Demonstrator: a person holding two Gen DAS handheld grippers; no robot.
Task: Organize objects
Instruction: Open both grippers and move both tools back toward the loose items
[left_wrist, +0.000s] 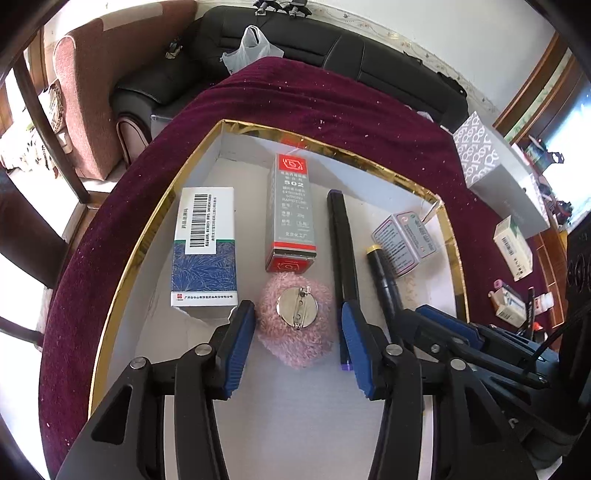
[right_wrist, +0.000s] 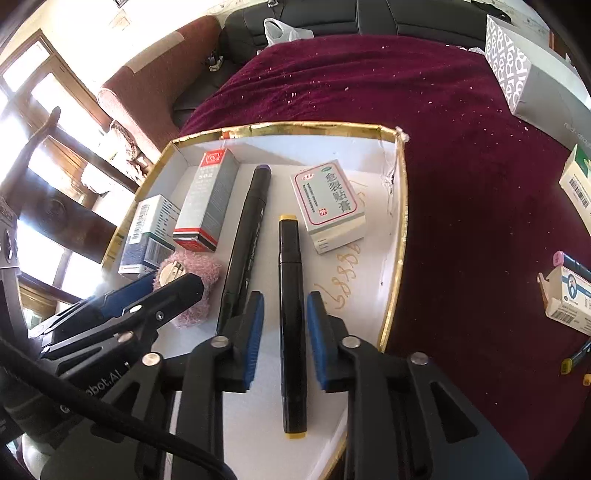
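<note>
Both grippers hovering inside the gold-rimmed tray (right_wrist: 400, 206)
Left gripper (left_wrist: 297, 332) jaws are standing apart around the pink brooch (left_wrist: 295, 325), untouching; right gripper (right_wrist: 285, 325) jaws are flanking, narrowly parted, the yellow-capped marker (right_wrist: 291, 295), lying toward 12 o'clock.

You're in a home living room: black leather sofa (left_wrist: 332, 48) behind the table, a pink upholstered armchair (left_wrist: 92, 103) by the bright windows (right_wrist: 33, 96), wood trim, and a maroon velvet cloth (right_wrist: 443, 129) over the table.
</note>
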